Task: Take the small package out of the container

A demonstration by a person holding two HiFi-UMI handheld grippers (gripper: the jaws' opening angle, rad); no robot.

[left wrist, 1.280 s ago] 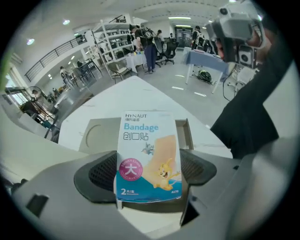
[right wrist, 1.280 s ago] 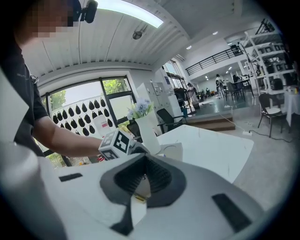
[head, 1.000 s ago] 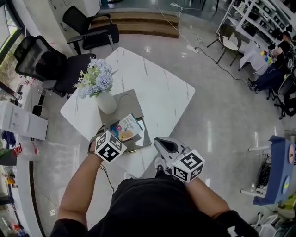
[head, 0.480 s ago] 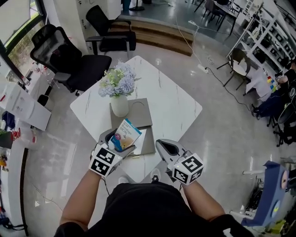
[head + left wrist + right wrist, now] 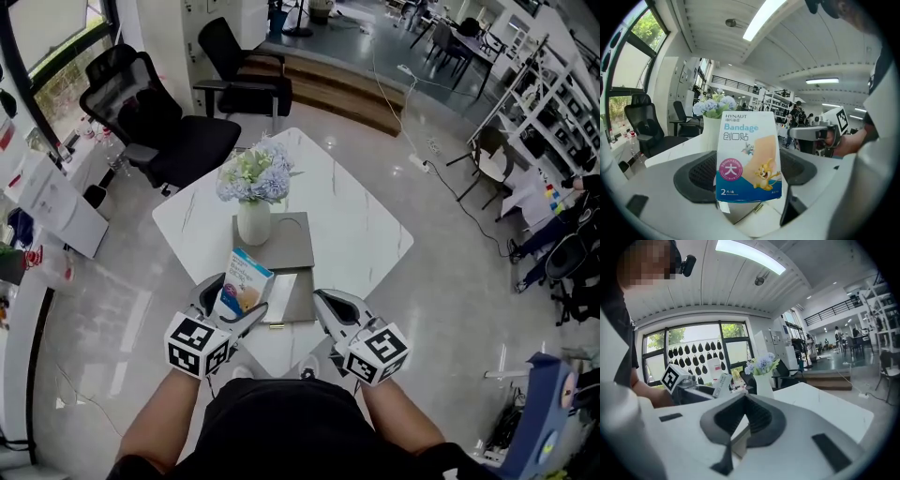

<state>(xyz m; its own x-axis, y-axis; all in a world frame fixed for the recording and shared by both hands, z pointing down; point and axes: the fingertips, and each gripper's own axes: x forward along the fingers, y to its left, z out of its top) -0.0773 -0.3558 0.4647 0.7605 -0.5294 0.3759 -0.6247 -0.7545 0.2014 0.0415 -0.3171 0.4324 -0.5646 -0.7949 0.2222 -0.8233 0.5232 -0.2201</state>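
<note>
Pinching the package [image 5: 749,157] by its lower edge, the left gripper [image 5: 234,306] holds it upright above the near edge of the table [image 5: 349,214], clear of the container. Beside it, the right gripper [image 5: 328,302] has its jaws pressed together on nothing. The removal itself looks done, and what is left is probably only setting the package down. Just beyond lies the flat grey container [image 5: 298,298], and I can't make out anything inside it. Further back, a vase [image 5: 254,223] holds pale flowers.
</note>
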